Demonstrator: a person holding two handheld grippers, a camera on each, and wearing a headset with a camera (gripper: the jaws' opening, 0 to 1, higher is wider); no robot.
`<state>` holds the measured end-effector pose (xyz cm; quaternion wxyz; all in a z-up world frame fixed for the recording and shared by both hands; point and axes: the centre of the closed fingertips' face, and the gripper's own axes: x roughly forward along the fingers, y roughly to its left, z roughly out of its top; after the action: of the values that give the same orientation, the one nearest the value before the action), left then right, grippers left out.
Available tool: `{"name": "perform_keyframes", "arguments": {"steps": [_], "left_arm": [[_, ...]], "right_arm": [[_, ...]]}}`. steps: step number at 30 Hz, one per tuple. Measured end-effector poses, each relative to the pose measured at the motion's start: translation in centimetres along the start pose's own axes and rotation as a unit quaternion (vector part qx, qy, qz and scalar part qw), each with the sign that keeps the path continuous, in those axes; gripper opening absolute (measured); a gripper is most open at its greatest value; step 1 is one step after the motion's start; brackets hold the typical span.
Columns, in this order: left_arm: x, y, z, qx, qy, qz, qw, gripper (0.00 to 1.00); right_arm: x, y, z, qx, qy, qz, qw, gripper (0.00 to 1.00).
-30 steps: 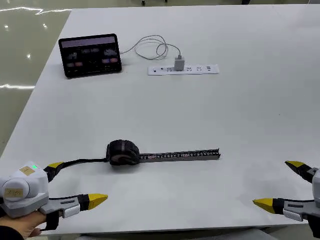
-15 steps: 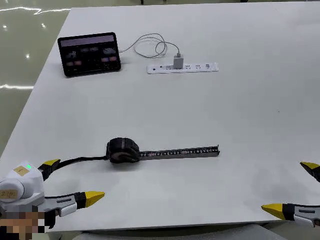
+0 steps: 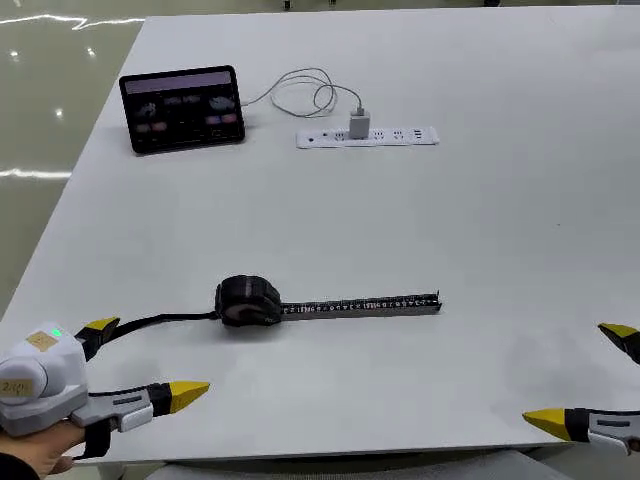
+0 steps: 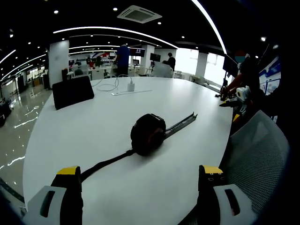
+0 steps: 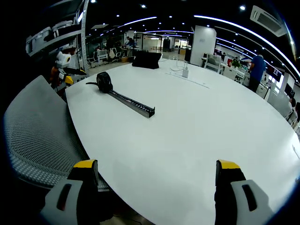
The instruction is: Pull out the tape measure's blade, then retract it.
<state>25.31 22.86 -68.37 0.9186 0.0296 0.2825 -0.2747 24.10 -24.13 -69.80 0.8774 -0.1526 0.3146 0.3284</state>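
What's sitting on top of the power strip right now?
A white charger is plugged into the power strip, its cable looping toward the tablet. The socket beneath the charger is covered.

In the head view the right gripper [image 3: 575, 375] is cut off at the right edge behind its yellow fingers [image 3: 545, 420], the left hand [image 3: 42, 455] runs off the bottom edge, and the print on the blade [image 3: 360, 306] and on the tablet [image 3: 182, 108] is too small to read.

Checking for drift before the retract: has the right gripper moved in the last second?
Yes. The right gripper has backed off to the right and toward the near edge, away from the blade's tip.
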Motion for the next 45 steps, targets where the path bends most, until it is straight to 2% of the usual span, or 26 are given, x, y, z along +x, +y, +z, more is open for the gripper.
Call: {"name": "perform_keyframes", "arguments": {"steps": [14,21,24,27,30,33,38,42,44,45], "left_arm": [[0.4,-0.4,0.1,0.001,0.001,-0.005,1.0,1.0],[1.1,-0.8,0.9,0.005,-0.001,-0.007,1.0,1.0],[1.9,-0.8,1.6,-0.015,-0.011,-0.002,0.9998,1.0],[2.8,-0.9,2.2,-0.011,-0.01,0.005,0.9999,1.0],[3.6,-1.0,3.3,-0.007,-0.013,0.021,0.9997,1.0],[4.5,-1.7,4.6,-0.006,-0.023,0.014,0.9996,1.0],[5.6,-2.2,5.4,-0.018,-0.025,0.012,0.9995,1.0],[6.6,-2.3,5.1,-0.027,-0.013,0.019,0.9994,1.0],[7.2,-2.0,4.5,-0.043,0.0,0.032,0.9986,1.0],[7.5,-2.0,4.4,-0.053,-0.001,0.038,0.9979,1.0]], "right_arm": [[-0.1,-0.1,0.4,-0.005,-0.001,0.002,1.0,1.0],[0.0,0.3,0.3,-0.01,0.009,0.013,0.9998,1.0],[0.3,0.5,0.7,-0.02,0.011,0.018,0.9996,1.0],[0.7,0.5,1.4,-0.023,0.009,0.02,0.9995,1.0],[1.0,0.7,2.1,-0.032,0.009,0.025,0.9991,1.0],[1.4,0.4,2.7,-0.04,0.008,0.025,0.9989,1.0],[1.9,0.3,3.5,-0.049,0.006,0.029,0.9984,1.0],[2.5,0.5,3.7,-0.056,0.009,0.038,0.9977,1.0],[2.8,0.6,3.9,-0.059,0.011,0.043,0.9973,1.0],[3.0,0.8,4.0,-0.061,0.012,0.046,0.997,1.0]]}}
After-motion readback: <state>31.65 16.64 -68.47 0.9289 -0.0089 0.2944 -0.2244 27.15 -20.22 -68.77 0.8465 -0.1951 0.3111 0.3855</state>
